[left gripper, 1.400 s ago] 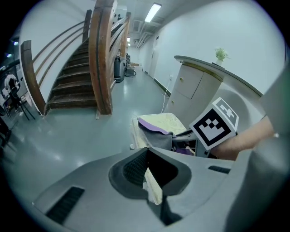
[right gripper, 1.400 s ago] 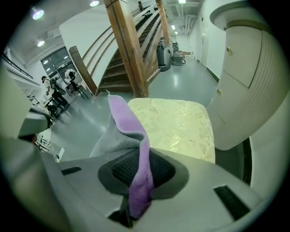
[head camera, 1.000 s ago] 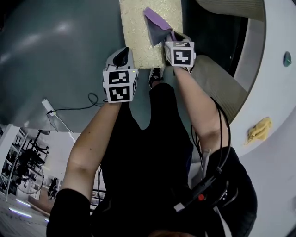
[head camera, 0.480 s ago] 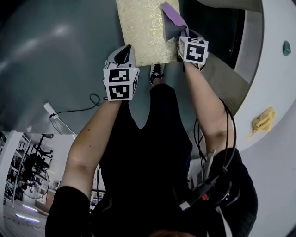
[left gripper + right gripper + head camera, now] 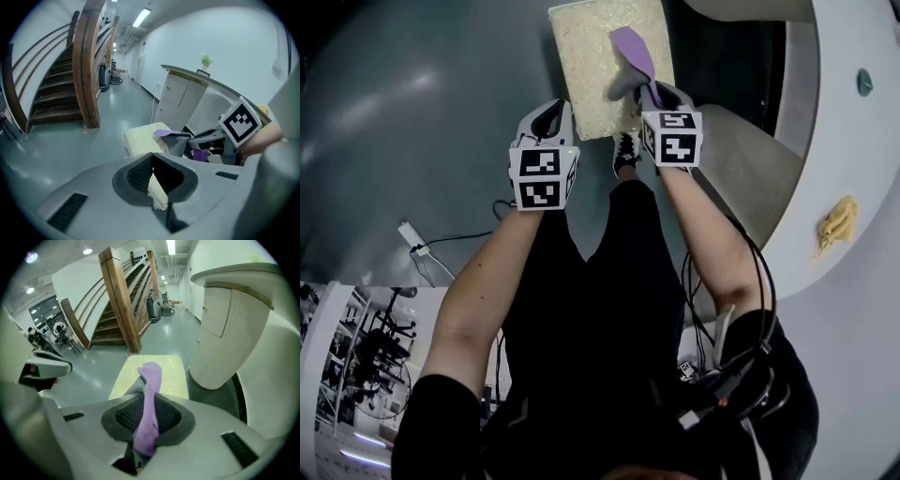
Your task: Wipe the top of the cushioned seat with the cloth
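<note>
Nearest, the left gripper [image 5: 151, 159] is idling with its jaws pressed together on nothing, just beside the seat's near edge. The right gripper [image 5: 147, 420] is pinching the purple cloth [image 5: 151, 376] by one end, and the free end is draping onto the cushioned seat [image 5: 173, 371] beyond. Being soft and light, the cloth is likely bunching unless pressed flat.

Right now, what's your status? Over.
Right claw shut on purple cloth, over cushioned seat. Left claw pinches seat's near corner. Nothing blocking seat top.
</note>
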`<state>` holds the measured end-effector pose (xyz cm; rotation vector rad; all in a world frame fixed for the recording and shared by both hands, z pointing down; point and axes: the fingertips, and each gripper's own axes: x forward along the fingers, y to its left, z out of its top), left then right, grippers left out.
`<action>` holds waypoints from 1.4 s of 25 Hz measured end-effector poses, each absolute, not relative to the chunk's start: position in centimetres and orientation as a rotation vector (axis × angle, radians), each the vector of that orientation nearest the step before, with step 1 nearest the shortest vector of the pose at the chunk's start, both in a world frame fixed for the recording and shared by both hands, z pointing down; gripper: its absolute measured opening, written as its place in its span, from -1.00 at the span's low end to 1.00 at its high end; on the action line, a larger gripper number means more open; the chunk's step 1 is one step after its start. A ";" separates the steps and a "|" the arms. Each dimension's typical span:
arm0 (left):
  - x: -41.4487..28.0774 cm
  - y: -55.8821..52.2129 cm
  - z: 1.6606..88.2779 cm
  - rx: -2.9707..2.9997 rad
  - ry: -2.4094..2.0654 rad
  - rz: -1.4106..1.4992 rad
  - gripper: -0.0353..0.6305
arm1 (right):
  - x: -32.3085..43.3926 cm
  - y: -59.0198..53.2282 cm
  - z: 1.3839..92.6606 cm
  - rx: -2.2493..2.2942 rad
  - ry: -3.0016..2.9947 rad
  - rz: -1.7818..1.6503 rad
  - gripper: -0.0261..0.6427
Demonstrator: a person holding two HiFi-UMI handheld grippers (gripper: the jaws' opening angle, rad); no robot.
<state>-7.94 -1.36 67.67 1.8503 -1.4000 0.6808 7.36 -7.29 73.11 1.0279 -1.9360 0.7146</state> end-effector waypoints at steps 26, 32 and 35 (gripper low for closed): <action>-10.2 4.9 72.2 1.699 -1.419 0.726 -0.88 | -2.0 1.1 81.4 0.730 -1.964 0.769 -0.72; -5.8 4.1 72.1 1.728 -1.402 0.742 -0.88 | 2.8 0.2 81.8 0.800 -1.929 0.837 -0.71; -4.1 3.4 71.8 1.745 -1.403 0.745 -0.88 | 5.4 -0.4 81.8 0.846 -1.927 0.866 -0.71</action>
